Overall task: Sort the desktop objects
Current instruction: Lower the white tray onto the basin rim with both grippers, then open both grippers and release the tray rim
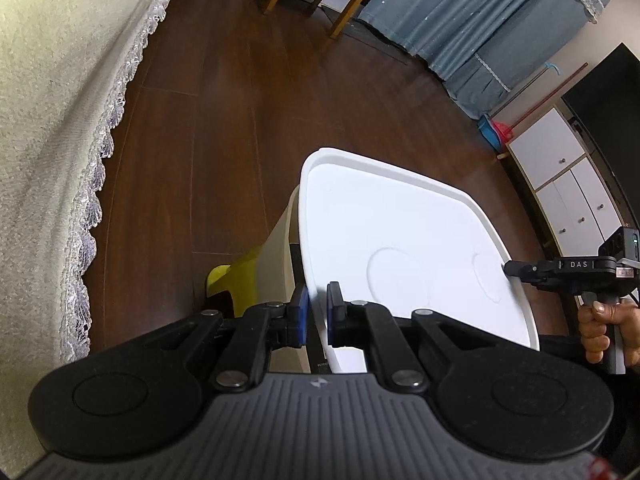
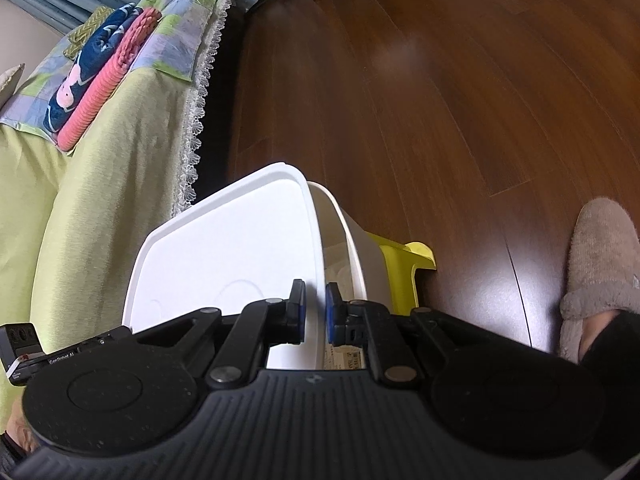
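Lid lies flat between my claws: left claw narrow, pinching its near edge; right claw narrow, pinching the opposite edge over the bin.

lid: smooth white plastic | floor: glossy wood

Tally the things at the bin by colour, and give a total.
White: 2, the lid and the bin under it.
Yellow: 1, the stool beside the bin.
Total: 3.
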{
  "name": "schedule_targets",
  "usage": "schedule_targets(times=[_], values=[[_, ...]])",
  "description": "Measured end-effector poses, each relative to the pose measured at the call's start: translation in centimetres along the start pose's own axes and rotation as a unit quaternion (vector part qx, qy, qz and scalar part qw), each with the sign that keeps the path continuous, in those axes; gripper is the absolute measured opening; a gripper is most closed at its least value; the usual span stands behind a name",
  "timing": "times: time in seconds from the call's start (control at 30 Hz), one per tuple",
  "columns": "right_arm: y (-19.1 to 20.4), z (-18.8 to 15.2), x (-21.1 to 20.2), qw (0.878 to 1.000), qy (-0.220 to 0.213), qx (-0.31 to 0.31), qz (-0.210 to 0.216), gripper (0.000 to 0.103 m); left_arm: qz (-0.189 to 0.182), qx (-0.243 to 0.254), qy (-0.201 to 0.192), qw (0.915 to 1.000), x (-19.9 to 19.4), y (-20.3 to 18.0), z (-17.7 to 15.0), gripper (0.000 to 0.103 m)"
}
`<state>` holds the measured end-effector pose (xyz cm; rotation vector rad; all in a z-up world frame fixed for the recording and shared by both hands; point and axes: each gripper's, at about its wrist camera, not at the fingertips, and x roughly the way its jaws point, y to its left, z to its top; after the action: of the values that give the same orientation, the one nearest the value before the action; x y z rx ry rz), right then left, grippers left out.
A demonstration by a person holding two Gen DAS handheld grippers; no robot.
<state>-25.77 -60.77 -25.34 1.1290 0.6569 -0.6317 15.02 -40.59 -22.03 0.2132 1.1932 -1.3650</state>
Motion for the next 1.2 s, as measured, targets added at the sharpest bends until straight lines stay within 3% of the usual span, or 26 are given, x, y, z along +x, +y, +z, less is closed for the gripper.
schedule_targets(times=[0.93,0.97,1.0,1.03,1.07,1.2], values=[[-0.3,-0.3,1.1,0.999,0.002,-0.013,-0.036,0.013,0.04,0.032,0.013,0.9986,1.1,-1.9,-0.3,0.011],[-0.1,-0.3,1.0,0.999,-0.006,-0.019,-0.041,0.017,0.046,0.038,0.012,0.9981,1.2,-2.1,-0.3,0.024],[0.0,-0.4,1.0,0.999,-0.015,-0.025,-0.046,0.027,0.059,0.05,0.01,0.9969,1.2,-2.4,-0.3,0.036],[0.2,-0.4,0.8,0.998,-0.024,-0.032,-0.052,0.053,0.069,0.061,0.007,0.9957,1.2,-2.7,-0.3,0.052],[0.4,-0.4,0.6,0.997,-0.037,-0.042,-0.06,0.064,0.072,0.066,0.005,0.9952,1.1,-3.0,-0.2,0.055],[0.8,-0.3,-0.1,0.994,-0.06,-0.062,-0.069,0.065,0.062,0.062,0.0,0.9961,0.8,-3.2,-0.3,0.055]])
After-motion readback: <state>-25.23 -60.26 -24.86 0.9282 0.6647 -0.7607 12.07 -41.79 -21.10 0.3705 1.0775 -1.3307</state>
